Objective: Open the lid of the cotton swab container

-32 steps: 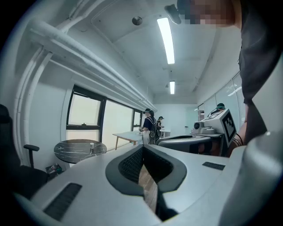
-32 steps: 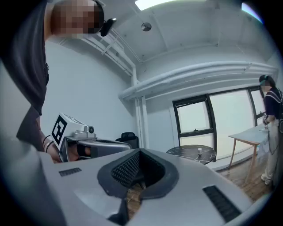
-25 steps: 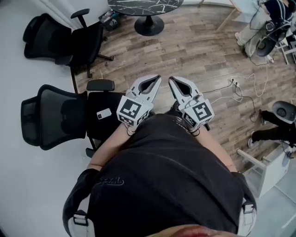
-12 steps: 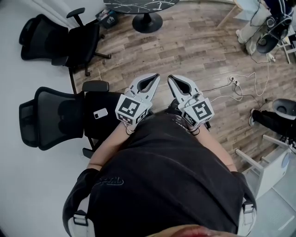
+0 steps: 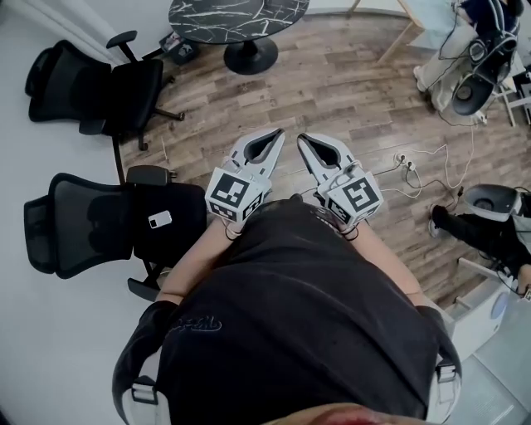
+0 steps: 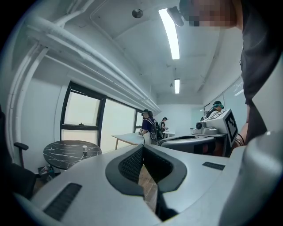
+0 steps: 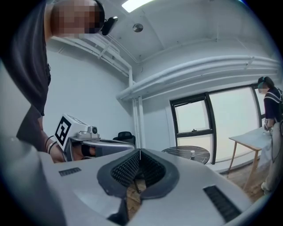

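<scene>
Status: task not started, 0 steps done. The left grey-and-white two-jaw gripper (image 5: 276,135) and the right grey-and-white two-jaw gripper (image 5: 303,139) sit side by side at frame centre in the head view, just in front of the person's black shirt (image 5: 299,315), over bare brown wood-plank floor (image 5: 348,83). Both claws are fully closed, tips meeting, with nothing between the pads; each gripper view shows only floor through the gap behind the tips. No container is within reach. The only candidate is a small white cylinder (image 6: 84,149) standing on the round black marble-pattern table (image 5: 216,21), which lies at the top edge of the head view, well apart from both grippers. It is too small to confirm as the cotton swab container, and the lid state cannot be told. The head view does not resolve it at all. 2 black mesh office chairs (image 5: 83,220) fill the left of the frame; the nearer 1 has a white phone (image 5: 159,219) on its seat. My read of what is left: everything, i.e. get to the table, open the jaws, steady the body with 1 gripper, lift the lid with the other.
</scene>
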